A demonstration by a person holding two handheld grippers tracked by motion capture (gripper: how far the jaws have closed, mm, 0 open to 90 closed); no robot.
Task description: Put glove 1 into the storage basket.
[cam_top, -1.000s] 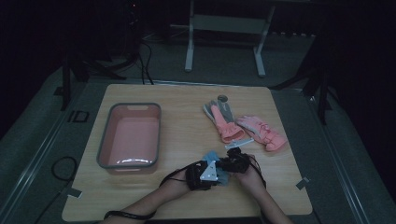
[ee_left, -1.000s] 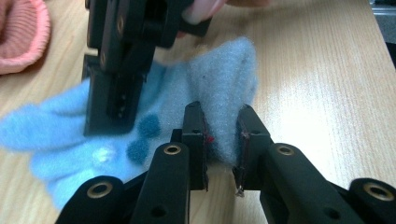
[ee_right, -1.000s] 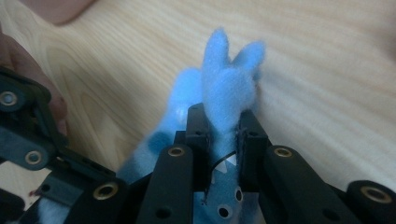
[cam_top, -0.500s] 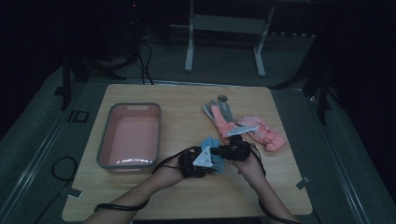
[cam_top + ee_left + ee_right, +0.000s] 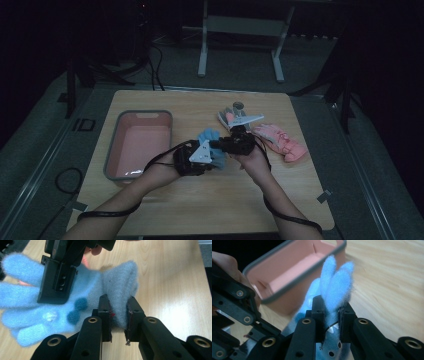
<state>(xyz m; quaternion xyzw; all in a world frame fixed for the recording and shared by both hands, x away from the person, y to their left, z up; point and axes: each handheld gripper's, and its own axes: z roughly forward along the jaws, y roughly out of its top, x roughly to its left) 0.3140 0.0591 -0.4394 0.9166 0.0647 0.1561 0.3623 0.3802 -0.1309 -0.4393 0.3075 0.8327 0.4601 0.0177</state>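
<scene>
Blue glove (image 5: pixel 75 297), fuzzy knit, w/ two darker blue pom dots and a small white patch on its back, is held up off the table (image 5: pixel 200 210) betw. both grippers, just right of the tub and near the table's middle. Long axis in the high view runs roughly up-left to down-right, fingers (image 5: pixel 207 135) toward the far side, next to the tub's near-right corner. In the left gripper view the fingers fan out to the picture's left and the cuff end sits at the jaws.

Left gripper (image 5: pixel 118 315): jaws nearly closed, pads pinching a fold of the cuff. Right gripper (image 5: pixel 331 312): jaws also narrow, clamped on the glove's fingers, two fluffy tips (image 5: pixel 337 287) sticking up past the pads. In the left gripper view the right gripper's jaw lies across the glove's back.

Pink tub (image 5: pixel 120 172) w/ grey rim sits on the table's left part, nothing inside.

Farther right on the table: pink gloves (image 5: pixel 282 142), lying flat, well apart from the tub. A small round metal thing (image 5: pixel 238 106) sits behind them; can't tell what it is.
</scene>
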